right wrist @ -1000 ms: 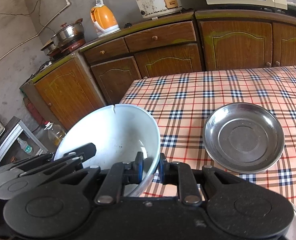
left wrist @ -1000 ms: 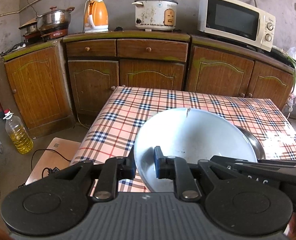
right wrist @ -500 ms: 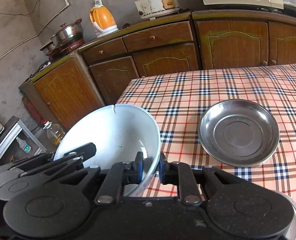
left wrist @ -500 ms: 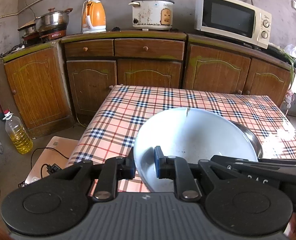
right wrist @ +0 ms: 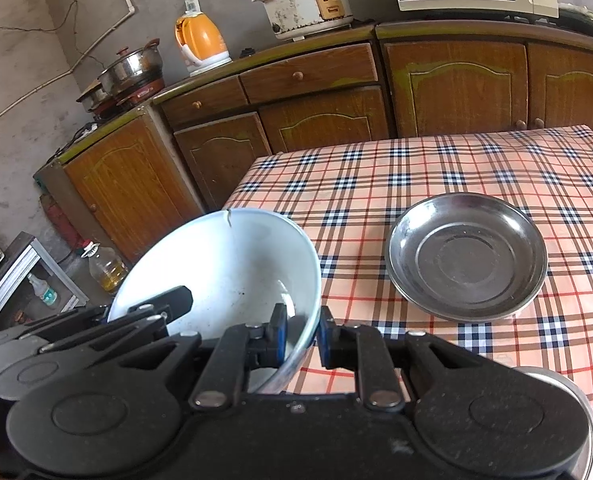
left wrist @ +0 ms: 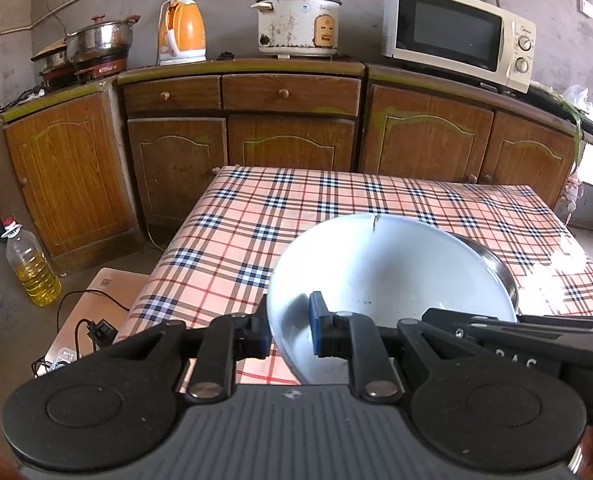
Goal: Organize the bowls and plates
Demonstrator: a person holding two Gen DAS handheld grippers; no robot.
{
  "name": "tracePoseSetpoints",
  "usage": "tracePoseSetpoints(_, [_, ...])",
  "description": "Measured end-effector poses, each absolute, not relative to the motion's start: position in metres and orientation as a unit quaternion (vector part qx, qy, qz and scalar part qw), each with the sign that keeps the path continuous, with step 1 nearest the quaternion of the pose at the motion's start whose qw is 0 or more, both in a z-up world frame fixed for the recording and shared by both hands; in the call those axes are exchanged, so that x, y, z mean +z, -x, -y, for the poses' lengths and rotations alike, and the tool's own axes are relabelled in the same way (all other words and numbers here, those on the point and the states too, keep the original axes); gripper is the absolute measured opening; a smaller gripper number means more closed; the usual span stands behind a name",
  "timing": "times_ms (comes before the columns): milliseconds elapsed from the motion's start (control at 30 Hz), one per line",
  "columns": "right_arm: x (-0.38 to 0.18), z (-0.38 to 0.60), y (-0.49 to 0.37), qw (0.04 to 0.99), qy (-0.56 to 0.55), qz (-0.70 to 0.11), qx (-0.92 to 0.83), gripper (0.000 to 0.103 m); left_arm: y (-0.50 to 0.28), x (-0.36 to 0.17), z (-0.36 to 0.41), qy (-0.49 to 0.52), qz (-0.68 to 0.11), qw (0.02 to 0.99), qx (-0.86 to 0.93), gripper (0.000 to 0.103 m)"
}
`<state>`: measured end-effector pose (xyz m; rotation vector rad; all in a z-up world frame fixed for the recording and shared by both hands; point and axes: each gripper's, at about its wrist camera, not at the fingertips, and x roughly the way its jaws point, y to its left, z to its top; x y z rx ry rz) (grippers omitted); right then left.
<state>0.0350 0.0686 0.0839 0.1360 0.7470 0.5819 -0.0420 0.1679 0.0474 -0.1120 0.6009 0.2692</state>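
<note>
The left gripper (left wrist: 290,330) and the right gripper (right wrist: 300,336) each pinch the near rim of one round white ceramic bowl with a cracked far edge (right wrist: 232,264), held tilted above the checked tablecloth (right wrist: 376,184). A round shallow steel plate (right wrist: 466,256) rests ahead and right of the right gripper, apart from the bowl.

white bowl (right wrist: 232,264), rim cracked at far edge, tilted, lifted above near-left table edge, rim pinched on both sides, steel plate (right wrist: 467,254) empty, flat on checked cloth, to its right, apart
</note>
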Motion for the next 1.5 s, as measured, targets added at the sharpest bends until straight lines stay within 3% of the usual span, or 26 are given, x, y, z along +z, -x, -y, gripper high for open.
tracePoseSetpoints(1500, [0.071,-0.043,-0.007,0.892,-0.069,-0.36,0.262,0.021,0.057,0.037,-0.146,0.038,-0.298,0.947,0.115,0.019])
